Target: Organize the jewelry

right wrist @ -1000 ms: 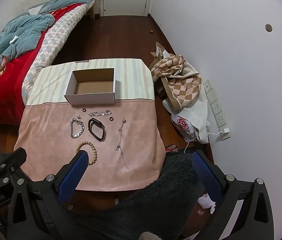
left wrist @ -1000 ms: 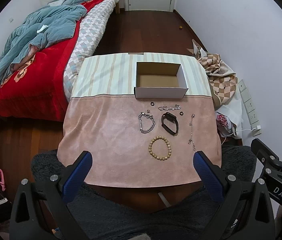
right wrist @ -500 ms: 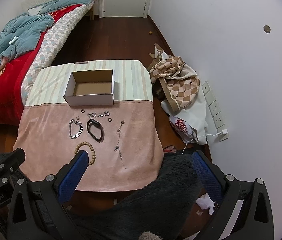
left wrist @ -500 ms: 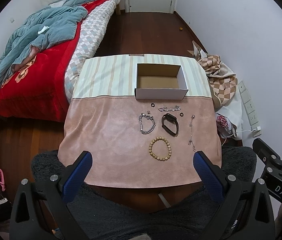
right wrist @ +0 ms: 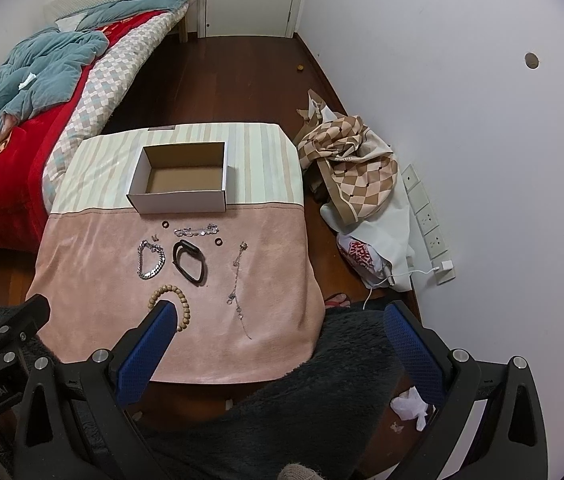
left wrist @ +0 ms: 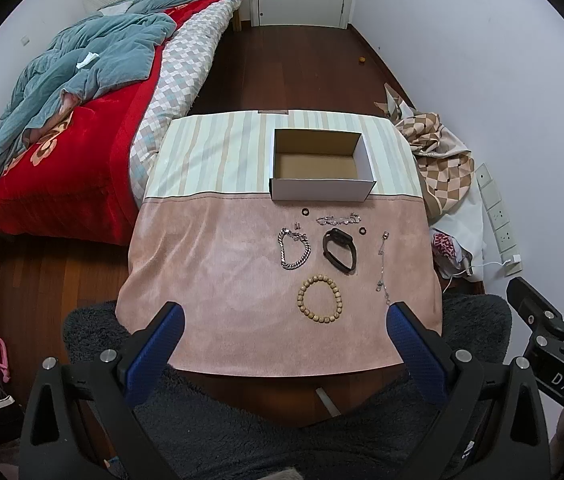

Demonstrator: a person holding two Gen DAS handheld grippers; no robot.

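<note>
Wooden beads form a bracelet (left wrist: 319, 299) that lies on the pink tabletop (left wrist: 210, 280), nearest of the jewelry to both claws. Beyond it sit a silver chain bracelet (left wrist: 293, 248), a black band (left wrist: 339, 249) and, off to the right, a thin chain (left wrist: 383, 264) whose long axis runs toward the white box (left wrist: 322, 191), which is empty. Small rings and a sparkly piece, too small to name surely, lie just before the box. Left claw (left wrist: 282, 334) hangs wide and empty, with the beads ahead and slightly right. Right claw (right wrist: 278, 332) is equally wide and empty; its view alone shows the thin chain's tail (right wrist: 247, 330), while its left finger hides part of the beads.
</note>
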